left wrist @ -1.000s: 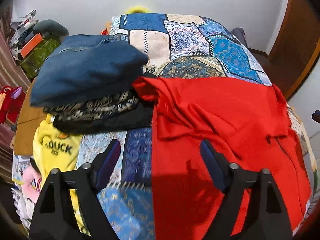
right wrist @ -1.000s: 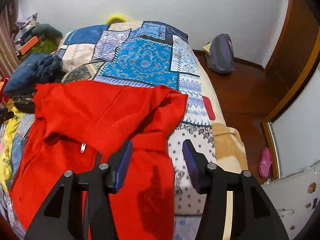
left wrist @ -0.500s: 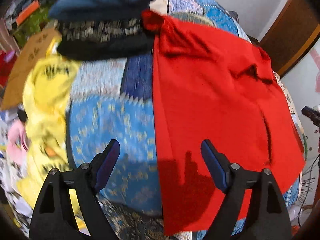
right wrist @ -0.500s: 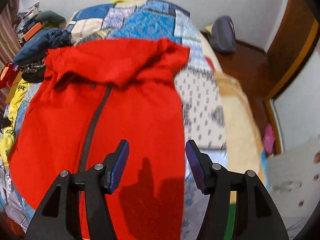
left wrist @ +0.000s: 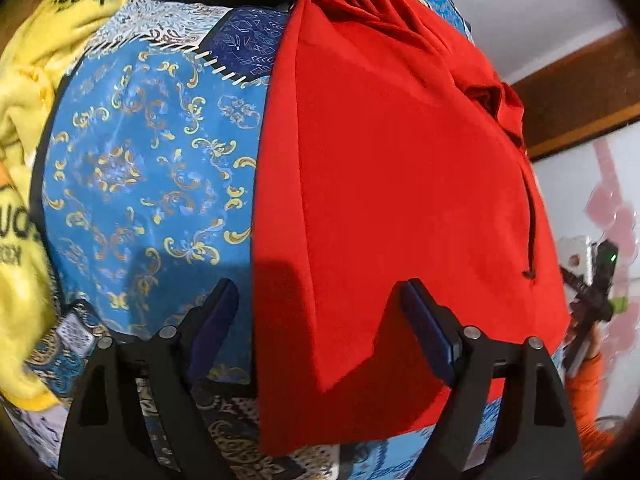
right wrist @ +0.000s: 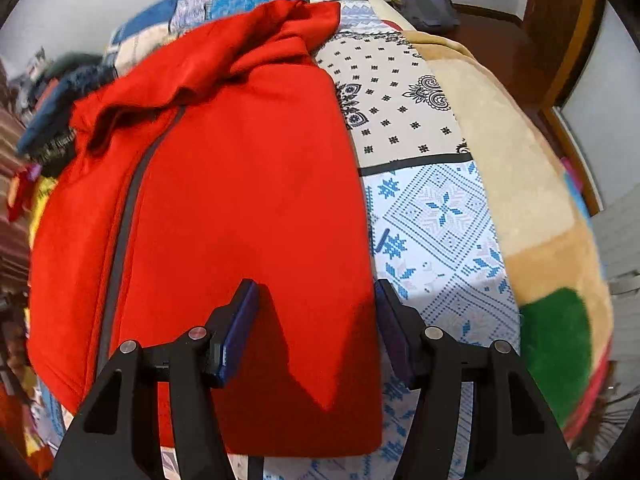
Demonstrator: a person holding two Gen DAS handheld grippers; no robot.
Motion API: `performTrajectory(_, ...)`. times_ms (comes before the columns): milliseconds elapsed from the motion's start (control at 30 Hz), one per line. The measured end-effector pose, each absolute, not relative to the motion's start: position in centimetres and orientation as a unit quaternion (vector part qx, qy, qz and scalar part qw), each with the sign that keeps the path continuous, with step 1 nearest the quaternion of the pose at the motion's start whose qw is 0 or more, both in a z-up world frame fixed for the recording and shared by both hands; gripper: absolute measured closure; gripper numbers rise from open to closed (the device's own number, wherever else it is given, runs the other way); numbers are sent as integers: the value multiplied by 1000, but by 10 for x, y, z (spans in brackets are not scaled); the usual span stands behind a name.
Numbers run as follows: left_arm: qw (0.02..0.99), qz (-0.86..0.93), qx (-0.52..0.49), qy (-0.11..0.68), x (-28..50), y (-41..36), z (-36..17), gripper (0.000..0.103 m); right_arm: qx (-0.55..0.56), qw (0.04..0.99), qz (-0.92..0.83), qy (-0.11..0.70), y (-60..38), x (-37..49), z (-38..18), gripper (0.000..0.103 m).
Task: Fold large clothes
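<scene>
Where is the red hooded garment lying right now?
The red hooded garment lies spread flat on the patchwork bedspread, its hood end toward the wall; both wrist views show its near hem just under the tools, with the yellow garment off to its left.

Both wrist views look steeply down, close over bed; share red garment (left wrist: 400, 184) (right wrist: 240, 200).

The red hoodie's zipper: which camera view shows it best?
The right wrist view: the grey zipper runs in full down the red hoodie from hood to hem. The left wrist view shows only a thin dark seam near the garment's far edge, foreshortened.
</scene>
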State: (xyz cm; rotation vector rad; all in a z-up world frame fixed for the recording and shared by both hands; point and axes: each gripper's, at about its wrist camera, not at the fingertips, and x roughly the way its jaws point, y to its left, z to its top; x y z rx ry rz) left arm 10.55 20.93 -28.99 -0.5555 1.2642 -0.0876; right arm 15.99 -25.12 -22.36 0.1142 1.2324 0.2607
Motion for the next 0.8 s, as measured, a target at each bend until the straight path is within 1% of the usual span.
performTrajectory(67,774,-50,-258,577,106,204,-287,21,76,805,129,574,-254,161,-225,46)
performTrajectory(133,784,-61,-246,567,106,194,-282,30,88,807,139,567,-254,159,-227,53)
performTrajectory(167,791,-68,-236,561,105,188,-278,41,92,808,143,564,-252,157,-227,63)
performTrajectory(200,796,-80,-228,555,105,183,-273,54,94,808,147,562,-251,156,-227,70)
performTrajectory(233,799,-89,-223,551,105,179,-269,62,99,809,151,560,-250,155,-226,83)
performTrajectory(267,801,-94,-218,549,106,175,-266,77,106,807,156,560,-249,156,-224,85)
performTrajectory(300,804,-93,-209,548,107,170,-262,88,109,807,158,559,-249,155,-224,86)
performTrajectory(367,813,-88,-179,547,110,163,-254,97,106,812,159,552,-246,156,-218,87)
performTrajectory(500,832,-89,-165,522,123,158,-227,98,101,827,173,525,-241,165,-194,88)
performTrajectory(700,864,-107,-187,455,145,173,-166,98,102,850,191,480,-232,193,-150,88)
performTrajectory(800,876,-109,-190,429,162,183,-145,98,95,861,194,460,-223,213,-132,88)
